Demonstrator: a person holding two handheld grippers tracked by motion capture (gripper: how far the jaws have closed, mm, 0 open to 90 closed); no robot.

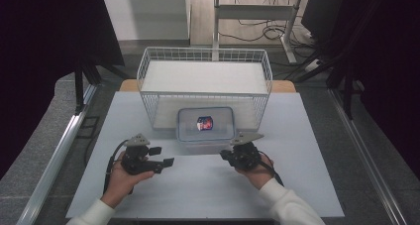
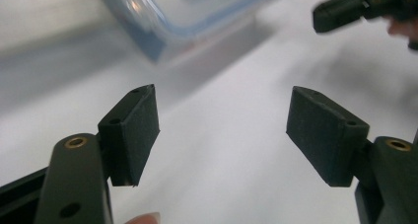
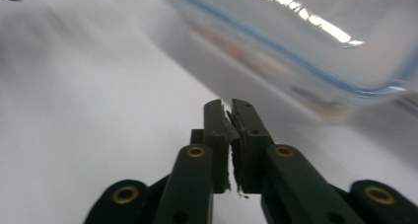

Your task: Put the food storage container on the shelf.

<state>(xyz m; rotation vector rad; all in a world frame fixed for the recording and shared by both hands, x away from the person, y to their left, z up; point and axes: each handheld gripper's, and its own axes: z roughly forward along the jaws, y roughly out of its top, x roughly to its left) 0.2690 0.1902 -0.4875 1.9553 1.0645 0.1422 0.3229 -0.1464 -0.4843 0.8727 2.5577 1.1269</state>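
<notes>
A clear plastic box with a blue-rimmed lid point(image 1: 206, 124) sits mid-table, a small red, white and blue item visible through the lid. My left gripper point(image 1: 162, 155) is held low at the box's front left, jaws wide apart with nothing between them; its own view shows the gap point(image 2: 223, 128) over bare table and a corner of the box point(image 2: 167, 21) beyond. My right gripper point(image 1: 226, 155) rests just off the box's front right corner, jaws pressed together on nothing point(image 3: 230, 105), with the box's edge point(image 3: 315, 61) close ahead.
A white wire basket point(image 1: 205, 84) stands right behind the box, on the white table top point(image 1: 208, 185). A metal frame and cables lie on the floor beyond. Dark curtains hang on both sides.
</notes>
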